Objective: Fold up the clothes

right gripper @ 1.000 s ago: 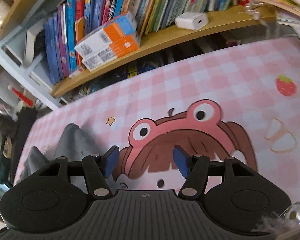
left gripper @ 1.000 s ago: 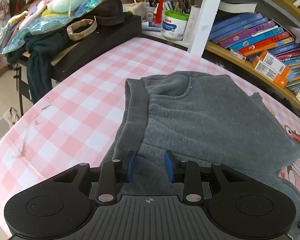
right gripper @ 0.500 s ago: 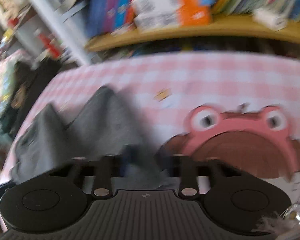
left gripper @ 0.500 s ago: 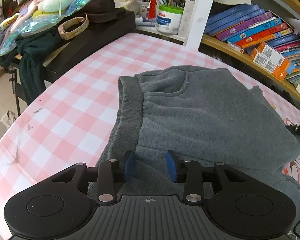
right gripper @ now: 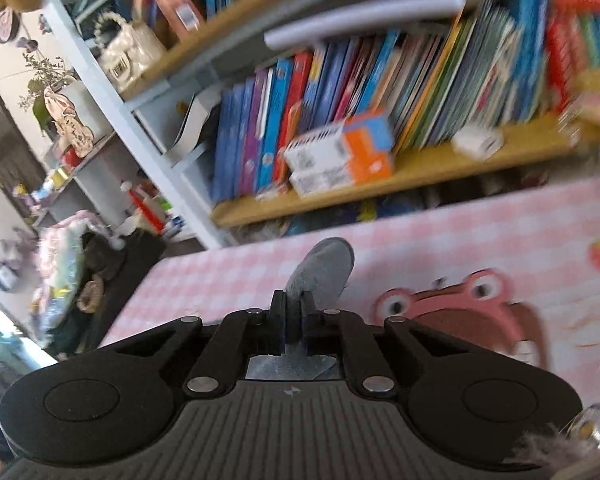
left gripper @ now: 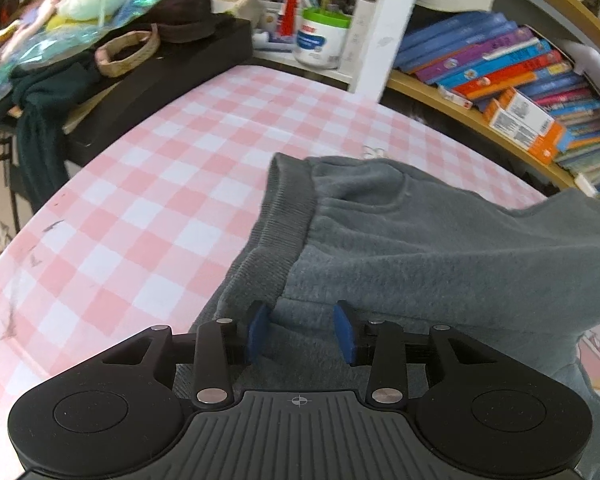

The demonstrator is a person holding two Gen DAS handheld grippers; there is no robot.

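Observation:
Grey fleece trousers (left gripper: 420, 248) lie on the pink checked table cover (left gripper: 172, 184), ribbed waistband to the left. Their right part is lifted off the table toward the upper right. My left gripper (left gripper: 300, 330) is open, its blue pads either side of a fold of the fabric near the waistband. My right gripper (right gripper: 293, 320) is shut on a grey corner of the trousers (right gripper: 324, 268) and holds it above the table; the rest of the garment is hidden below that camera.
A black case (left gripper: 172, 64) piled with clothes, a basket and bags stands at the far left. A white pen tub (left gripper: 320, 40) and a bookshelf (left gripper: 500, 76) line the back. A frog cartoon (right gripper: 480, 312) is printed on the cover at right.
My right gripper swung left over the trousers, shut on a corner and lifted it. The right side of the garment has risen. My left gripper stayed open and edged forward.

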